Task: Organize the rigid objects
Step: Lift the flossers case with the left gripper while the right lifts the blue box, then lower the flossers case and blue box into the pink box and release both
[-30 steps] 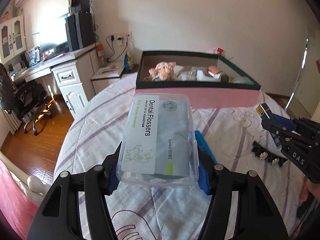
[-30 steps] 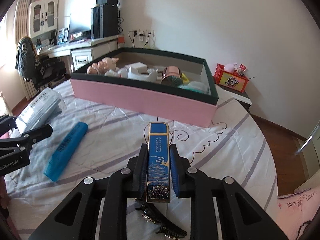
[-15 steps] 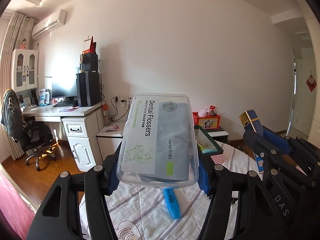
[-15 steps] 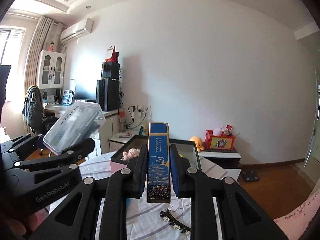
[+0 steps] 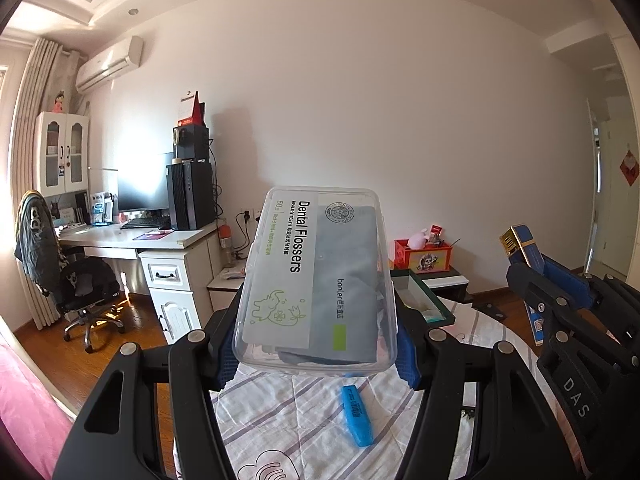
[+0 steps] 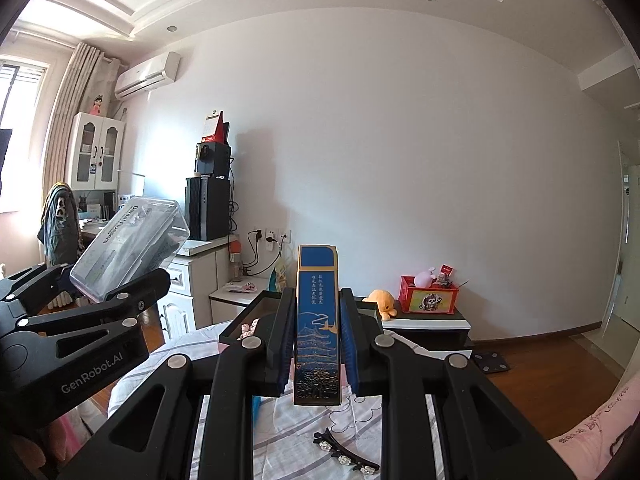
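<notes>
Gripping a floss box and blue case, both tongs hang above the striped bedsheet.

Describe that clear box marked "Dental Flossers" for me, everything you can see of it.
The dental flosser box is a clear, rigid-looking plastic case with rounded corners, lid shut. A white and grey label with green drawings shows through the top. It is held in the air, tilted, above the striped bedsheet, the left gripper clamping its two long sides with blue pads.
</notes>
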The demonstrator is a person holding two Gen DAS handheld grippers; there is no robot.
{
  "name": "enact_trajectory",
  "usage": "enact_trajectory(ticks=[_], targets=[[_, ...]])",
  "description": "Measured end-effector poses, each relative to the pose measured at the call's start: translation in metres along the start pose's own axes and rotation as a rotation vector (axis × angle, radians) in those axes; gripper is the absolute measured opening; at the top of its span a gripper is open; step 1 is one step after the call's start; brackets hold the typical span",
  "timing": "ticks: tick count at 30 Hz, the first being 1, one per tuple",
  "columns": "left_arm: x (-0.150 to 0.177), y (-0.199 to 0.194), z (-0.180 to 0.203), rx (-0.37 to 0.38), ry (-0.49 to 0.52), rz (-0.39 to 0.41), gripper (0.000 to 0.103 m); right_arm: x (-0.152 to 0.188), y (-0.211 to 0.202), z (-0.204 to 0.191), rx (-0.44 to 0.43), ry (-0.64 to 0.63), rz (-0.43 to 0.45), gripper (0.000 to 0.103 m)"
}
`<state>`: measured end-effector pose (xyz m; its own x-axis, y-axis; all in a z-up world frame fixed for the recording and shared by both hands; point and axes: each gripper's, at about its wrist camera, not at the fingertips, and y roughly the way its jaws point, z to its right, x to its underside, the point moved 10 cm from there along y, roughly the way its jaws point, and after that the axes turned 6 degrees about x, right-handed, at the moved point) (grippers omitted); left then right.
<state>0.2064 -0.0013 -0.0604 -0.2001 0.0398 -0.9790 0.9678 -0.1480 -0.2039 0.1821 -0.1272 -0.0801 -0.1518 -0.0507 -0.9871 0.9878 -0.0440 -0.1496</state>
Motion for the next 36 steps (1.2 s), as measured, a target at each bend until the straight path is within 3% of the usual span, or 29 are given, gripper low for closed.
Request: enact_trajectory(ticks=[12, 16, 20, 25, 31, 36], targets=[[-0.006, 0.056, -0.010, -0.010, 0.021, -0.048, 0.062, 0.005, 0.057, 0.001, 0.011, -0.037, -0.048, 0.021], [-0.014, 0.103, -0.018, -0.029, 0.048, -0.083, 0.062, 0.005, 0.103, 0.009, 0.000, -0.039, -0.088, 0.021], [-0.012, 0.168, -0.025, -0.012, 0.051, -0.168, 0.062, 0.006, 0.157, 0.015, 0.000, -0.066, -0.144, 0.021], [0.019, 0.251, -0.028, 0.003, 0.059, -0.319, 0.062, 0.031, 0.226, 0.014, -0.018, -0.086, -0.276, 0.021], [0.069, 0.310, -0.027, 0.034, 0.040, -0.480, 0.062, 0.090, 0.286, 0.009, -0.069, -0.076, -0.477, 0.021], [0.091, 0.325, -0.024, 0.048, 0.022, -0.528, 0.061, 0.099, 0.294, 0.006, -0.077, -0.094, -0.474, 0.025]])
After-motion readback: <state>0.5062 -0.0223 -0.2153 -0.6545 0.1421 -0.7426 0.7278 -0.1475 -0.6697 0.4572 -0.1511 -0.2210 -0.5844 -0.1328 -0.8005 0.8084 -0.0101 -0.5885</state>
